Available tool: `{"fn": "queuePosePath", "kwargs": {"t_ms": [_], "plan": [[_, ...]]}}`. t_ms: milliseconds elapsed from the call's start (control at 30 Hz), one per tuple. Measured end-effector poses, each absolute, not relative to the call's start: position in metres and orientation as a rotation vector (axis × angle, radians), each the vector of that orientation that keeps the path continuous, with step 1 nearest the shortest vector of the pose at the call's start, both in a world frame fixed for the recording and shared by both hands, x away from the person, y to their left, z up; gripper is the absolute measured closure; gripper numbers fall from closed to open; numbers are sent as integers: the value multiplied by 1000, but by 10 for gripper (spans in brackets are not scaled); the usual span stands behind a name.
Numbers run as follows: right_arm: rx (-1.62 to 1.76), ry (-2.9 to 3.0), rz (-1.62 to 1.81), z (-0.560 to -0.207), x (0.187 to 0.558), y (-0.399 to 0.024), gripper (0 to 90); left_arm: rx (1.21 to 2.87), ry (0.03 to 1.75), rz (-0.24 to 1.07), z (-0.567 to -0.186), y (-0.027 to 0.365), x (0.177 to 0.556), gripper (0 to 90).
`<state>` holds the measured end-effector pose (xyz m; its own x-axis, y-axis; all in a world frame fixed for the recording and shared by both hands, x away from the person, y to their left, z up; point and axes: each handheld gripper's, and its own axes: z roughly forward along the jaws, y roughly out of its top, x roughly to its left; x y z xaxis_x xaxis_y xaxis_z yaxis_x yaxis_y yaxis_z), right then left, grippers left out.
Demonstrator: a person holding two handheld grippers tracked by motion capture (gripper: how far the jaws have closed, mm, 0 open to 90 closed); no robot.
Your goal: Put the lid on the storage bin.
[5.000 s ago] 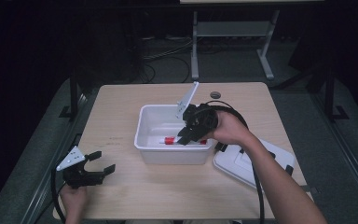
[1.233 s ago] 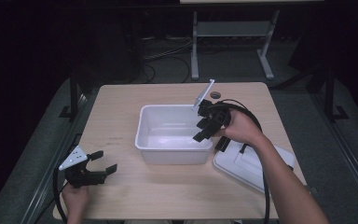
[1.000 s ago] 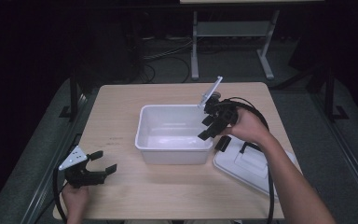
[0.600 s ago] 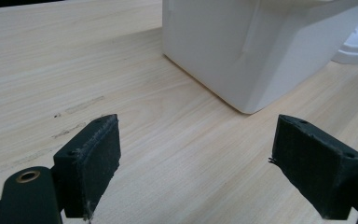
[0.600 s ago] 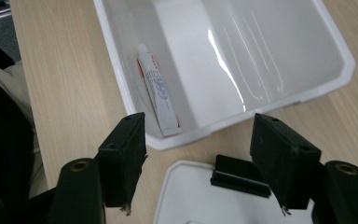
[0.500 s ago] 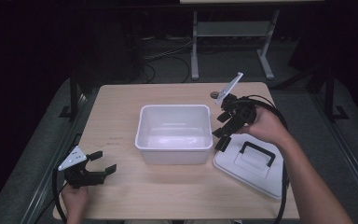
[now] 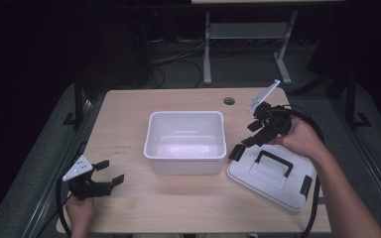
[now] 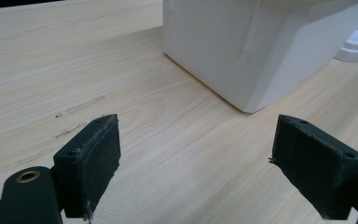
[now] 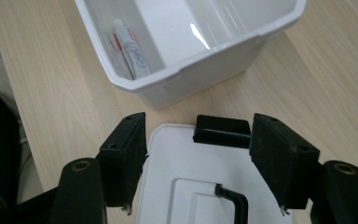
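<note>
A dark room, a pale wooden table (image 7: 129, 114) lit from above. On it, largest first: your white bin (image 7: 186, 141) stands open at the middle, and its lid (image 7: 273, 176), black handle up, lies flat on the table just beside the bin's right side. A small tube (image 9: 130, 46) rests inside the bin against one wall, as the right gripper view shows.

Your right gripper (image 7: 250, 139) hangs above the lid's near edge, jaws apart with nothing between them; through it you look down on the lid's black latch (image 9: 222, 130). Your left gripper (image 7: 108, 172) sits low at the table's front left corner, well apart from the bin, jaws spread wide and empty.

By the look of it the tube is already stowed, and what is left is the closing: take up the lid, set it on the bin, snap the latches.
</note>
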<state>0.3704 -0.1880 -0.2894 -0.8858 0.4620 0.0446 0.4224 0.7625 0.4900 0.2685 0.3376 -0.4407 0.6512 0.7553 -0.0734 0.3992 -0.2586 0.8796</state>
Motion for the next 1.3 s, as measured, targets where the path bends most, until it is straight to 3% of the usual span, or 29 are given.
{"fn": "queuePosePath", "kwargs": {"t_ms": [800, 1300], "plan": [[911, 2882, 729, -346, 372, -238, 371, 1882, 919, 451, -441, 338, 269, 147], [1000, 2879, 722, -373, 371, -265, 431, 1884, 922, 451, -442, 338, 269, 147]]}}
